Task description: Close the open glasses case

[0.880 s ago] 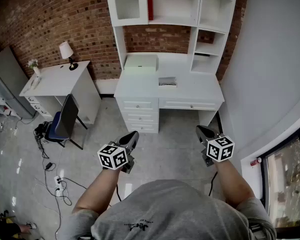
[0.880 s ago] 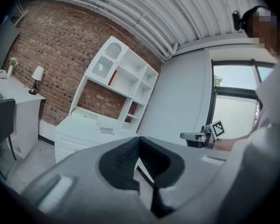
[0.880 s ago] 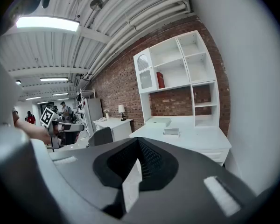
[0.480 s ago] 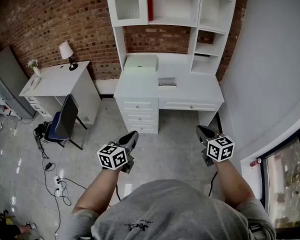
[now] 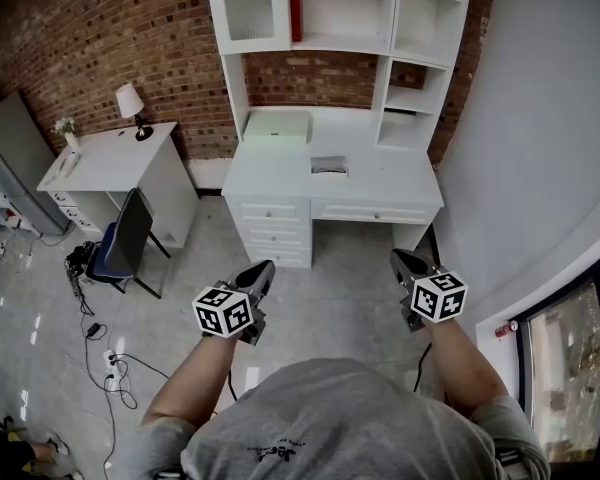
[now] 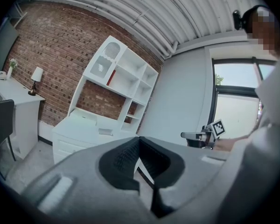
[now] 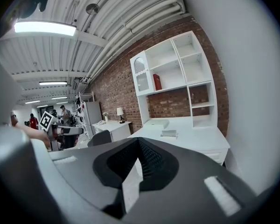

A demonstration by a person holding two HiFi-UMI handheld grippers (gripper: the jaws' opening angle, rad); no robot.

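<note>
The open glasses case (image 5: 328,165) lies on the white desk (image 5: 380,183) against the brick wall, far ahead of both grippers; it also shows small in the left gripper view (image 6: 105,131) and the right gripper view (image 7: 168,133). My left gripper (image 5: 263,268) hangs over the floor, well short of the desk, jaws together with nothing between them (image 6: 139,139). My right gripper (image 5: 400,258) is level with it to the right, also shut and empty (image 7: 139,141).
A pale green box (image 5: 277,128) sits on the desk left of the case. White shelves hold a red book (image 5: 296,13). At left stand a second desk with a lamp (image 5: 130,101) and a dark chair (image 5: 125,243). Cables (image 5: 105,353) lie on the floor.
The view has shifted slightly, with the desk a touch further left in the picture. Both grippers stay shut and hold their places.
</note>
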